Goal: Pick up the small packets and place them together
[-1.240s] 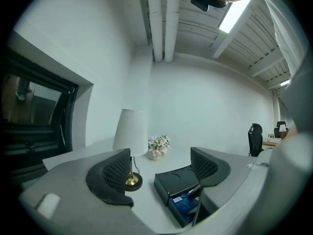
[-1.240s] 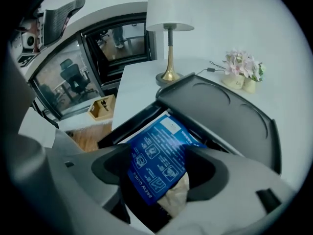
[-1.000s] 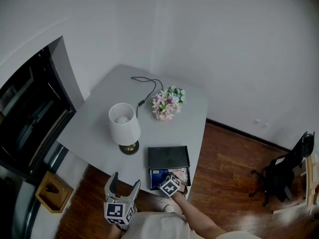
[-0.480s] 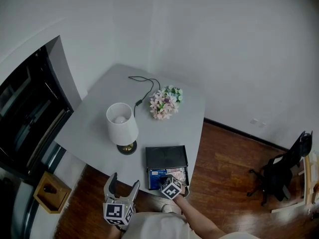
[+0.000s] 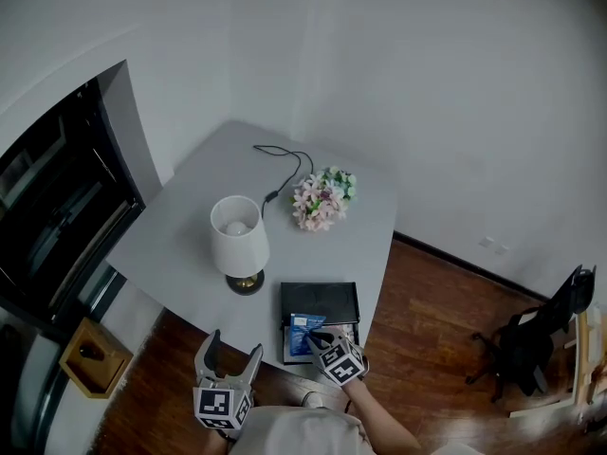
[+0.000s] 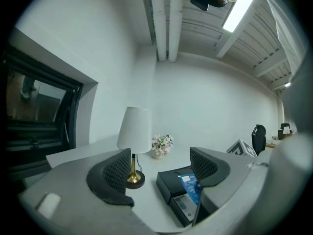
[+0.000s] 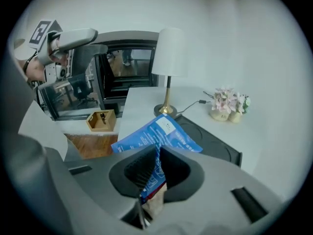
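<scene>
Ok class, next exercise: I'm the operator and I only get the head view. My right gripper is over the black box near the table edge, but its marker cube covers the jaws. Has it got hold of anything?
Observer: Yes. The right gripper view shows the right gripper with its jaws shut on a blue packet, pinched near the packet's lower end.
Operator: And the left one, down by the table edge?
Observer: The left gripper view shows the left gripper with its jaws apart and nothing between them. It is empty.
</scene>
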A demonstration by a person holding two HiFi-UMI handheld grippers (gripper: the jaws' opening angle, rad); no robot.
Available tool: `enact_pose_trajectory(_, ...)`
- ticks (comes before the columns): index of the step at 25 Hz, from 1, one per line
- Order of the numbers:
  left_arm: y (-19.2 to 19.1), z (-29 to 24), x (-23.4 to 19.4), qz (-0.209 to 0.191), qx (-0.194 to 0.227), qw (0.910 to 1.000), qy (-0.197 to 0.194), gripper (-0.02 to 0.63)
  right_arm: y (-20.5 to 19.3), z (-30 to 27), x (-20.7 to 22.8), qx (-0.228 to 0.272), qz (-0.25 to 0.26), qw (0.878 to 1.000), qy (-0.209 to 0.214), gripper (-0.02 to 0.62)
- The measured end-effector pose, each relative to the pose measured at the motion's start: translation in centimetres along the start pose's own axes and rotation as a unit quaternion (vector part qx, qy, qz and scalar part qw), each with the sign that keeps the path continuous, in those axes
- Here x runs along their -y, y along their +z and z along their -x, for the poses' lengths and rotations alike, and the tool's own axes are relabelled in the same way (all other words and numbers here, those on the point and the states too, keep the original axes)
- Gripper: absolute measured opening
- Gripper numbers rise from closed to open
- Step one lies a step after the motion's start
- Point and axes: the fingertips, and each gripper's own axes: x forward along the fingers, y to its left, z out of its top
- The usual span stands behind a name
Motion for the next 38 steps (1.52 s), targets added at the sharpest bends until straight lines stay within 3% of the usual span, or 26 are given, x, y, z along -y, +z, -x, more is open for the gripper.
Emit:
enact_pose_trajectory(4, 0.0, 0.1, -0.3, -0.001, 0.0, 1.0, 0.004, 0.387, 2.4, -3.0, 3.7, 0.002, 0.0, 1.0, 0.001, 0.043)
enact_pose_trajectory(9, 0.4, 0.0, -0.2, -0.009, 0.004, 0.9999, 0.006, 0.387, 3.3, -7.8, 6.7, -0.037, 0.003, 0.999, 0.008, 0.041)
enact_pose_trajectory(14, 0.6, 0.6, -0.7, -0.006, 0.006, 0.9998, 0.016, 0.387, 2.9, -9.0, 8.1, -0.047, 0.004, 0.998, -0.039, 0.041)
enact_pose_trajectory(15, 0.6, 0.7, -0.7, -0.005, 0.006, 0.9998, 0.017, 0.387, 3.2, -8.9, 8.4, -0.036, 0.007, 0.998, -0.053, 0.084)
enact_pose_trajectory(18, 0.6, 0.6, -0.6, -0.006, 0.008, 0.9999, 0.014, 0.387, 5.0, -6.9, 8.8, 0.023, 0.01, 0.997, -0.075, 0.087)
enact_pose_trajectory(21, 0.7, 0.4, -0.4, -0.012, 0.006, 0.9999, 0.007, 0.387, 8.2, -2.5, 8.6, 0.139, -0.027, 0.986, -0.086, 0.089)
enact_pose_trajectory(25, 1.2, -0.3, 0.3, -0.018, 0.009, 0.9998, -0.008, 0.387, 11.5, 6.1, 8.4, 0.3, -0.083, 0.945, -0.099, 0.091)
enact_pose_trajectory(27, 1.7, -0.7, 0.8, -0.023, 0.013, 0.9995, -0.017, 0.387, 12.2, 10.0, 8.3, 0.355, -0.105, 0.923, -0.103, 0.108)
enact_pose_trajectory(29, 2.2, -1.1, 1.3, -0.027, 0.017, 0.9991, -0.026, 0.387, 12.2, 13.1, 8.1, 0.383, -0.119, 0.909, -0.112, 0.395)
enact_pose_trajectory(33, 3.5, -1.8, 3.0, -0.031, 0.039, 0.997, -0.059, 0.401, 10.8, 18.1, 8.0, 0.412, -0.118, 0.887, -0.173, 0.403)
enact_pose_trajectory(35, 3.9, -2.1, 4.0, -0.031, 0.048, 0.9952, -0.079, 0.469, 9.7, 19.0, 7.2, 0.408, -0.108, 0.888, -0.182, 0.362)
enact_pose_trajectory(38, 3.6, -2.6, 4.8, -0.026, 0.039, 0.9945, -0.094, 0.47, 8.1, 18.8, 6.0, 0.388, -0.105, 0.899, -0.171, 0.364)
